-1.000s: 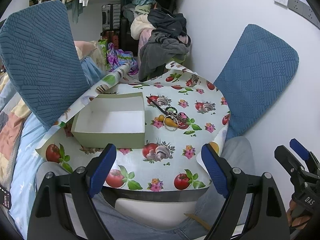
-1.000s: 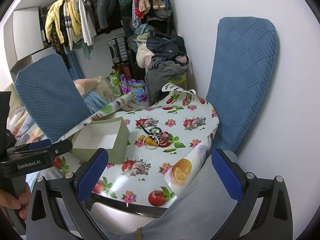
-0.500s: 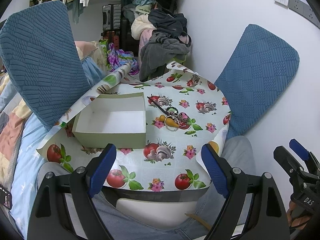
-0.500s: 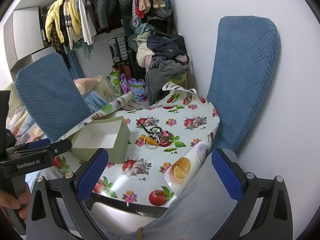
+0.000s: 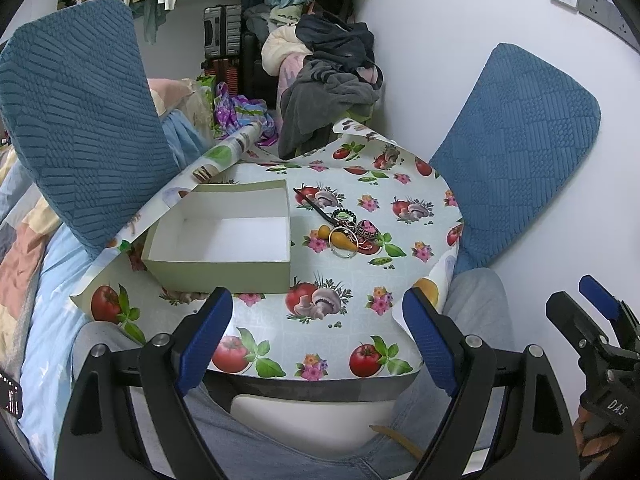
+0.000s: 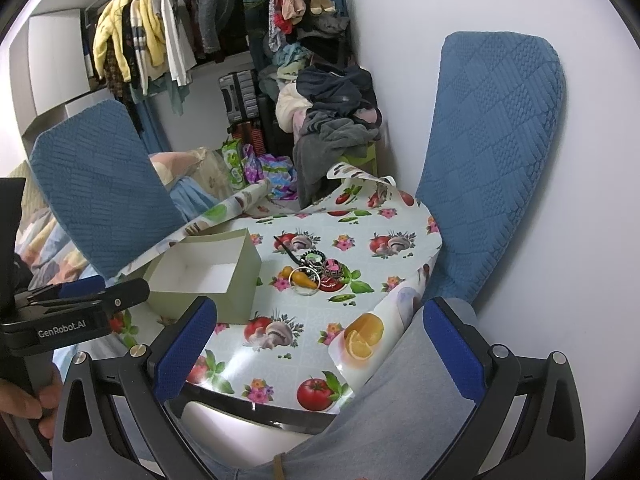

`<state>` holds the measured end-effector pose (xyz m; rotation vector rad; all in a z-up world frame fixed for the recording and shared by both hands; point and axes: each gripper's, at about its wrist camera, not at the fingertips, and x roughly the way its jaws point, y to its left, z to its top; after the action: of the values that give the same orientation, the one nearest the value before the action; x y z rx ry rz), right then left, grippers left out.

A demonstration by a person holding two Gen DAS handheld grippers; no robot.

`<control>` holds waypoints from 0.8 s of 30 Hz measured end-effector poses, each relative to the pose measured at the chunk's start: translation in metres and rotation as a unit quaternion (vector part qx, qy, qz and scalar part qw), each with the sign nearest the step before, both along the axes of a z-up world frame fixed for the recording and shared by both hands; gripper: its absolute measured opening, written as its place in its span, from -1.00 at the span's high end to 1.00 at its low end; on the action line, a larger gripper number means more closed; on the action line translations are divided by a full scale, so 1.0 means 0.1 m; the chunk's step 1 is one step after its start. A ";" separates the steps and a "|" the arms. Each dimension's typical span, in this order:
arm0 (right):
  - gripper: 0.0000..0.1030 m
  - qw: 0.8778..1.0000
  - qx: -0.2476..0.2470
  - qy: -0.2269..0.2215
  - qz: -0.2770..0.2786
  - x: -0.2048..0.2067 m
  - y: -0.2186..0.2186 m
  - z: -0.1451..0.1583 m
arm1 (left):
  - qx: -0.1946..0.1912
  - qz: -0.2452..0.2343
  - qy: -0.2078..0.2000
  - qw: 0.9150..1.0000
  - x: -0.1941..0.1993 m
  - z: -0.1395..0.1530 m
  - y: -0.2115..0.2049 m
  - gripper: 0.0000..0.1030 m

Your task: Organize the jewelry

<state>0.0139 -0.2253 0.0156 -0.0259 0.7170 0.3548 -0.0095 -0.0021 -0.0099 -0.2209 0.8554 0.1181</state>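
Note:
A small heap of jewelry [image 5: 350,232] [image 6: 316,270] lies on the fruit-print tablecloth: a silver ring, dark beaded bands and a thin black stick. Just left of it stands a pale green box [image 5: 224,232] [image 6: 208,276], white inside and with nothing in it. My left gripper [image 5: 318,324] hangs open above the table's near edge, well short of the box. My right gripper [image 6: 320,336] is open too, held over the near right corner, with nothing between its fingers. Each gripper also shows at the edge of the other's view.
The small round table [image 5: 320,386] sits over a person's lap in grey trousers. Blue cushioned chair backs rise at the left [image 5: 76,128] and right [image 5: 516,152]. A pile of clothes [image 5: 328,92] stands behind the table; a bed with quilts lies at the left.
Both views have shifted only very slightly; the jewelry and the box lie where they were, and both grippers stay open.

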 end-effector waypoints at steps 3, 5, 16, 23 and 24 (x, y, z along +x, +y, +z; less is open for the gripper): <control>-1.00 1.000 0.001 0.000 0.000 -0.01 0.00 -0.01 | 0.002 0.000 -0.002 1.000 0.00 0.01 -0.02 -0.69; -1.00 1.000 0.001 0.000 0.001 0.00 0.00 -0.01 | 0.005 0.001 -0.001 1.000 0.01 0.01 -0.04 -0.69; -1.00 1.000 0.006 0.011 0.000 0.03 -0.01 -0.07 | 0.004 -0.004 0.009 1.000 0.04 -0.02 -0.03 -0.69; -1.00 1.000 0.011 0.020 0.011 0.13 0.01 -0.16 | 0.001 -0.001 0.022 1.000 0.14 -0.14 -0.05 -0.69; -1.00 1.000 0.013 0.022 0.012 0.15 0.03 -0.18 | 0.000 -0.001 0.024 1.000 0.16 -0.15 -0.05 -0.69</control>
<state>0.0287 -0.2227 -0.0020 -0.0022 0.7567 0.3888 0.0061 -0.0072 -0.0253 -0.2184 0.9043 0.1215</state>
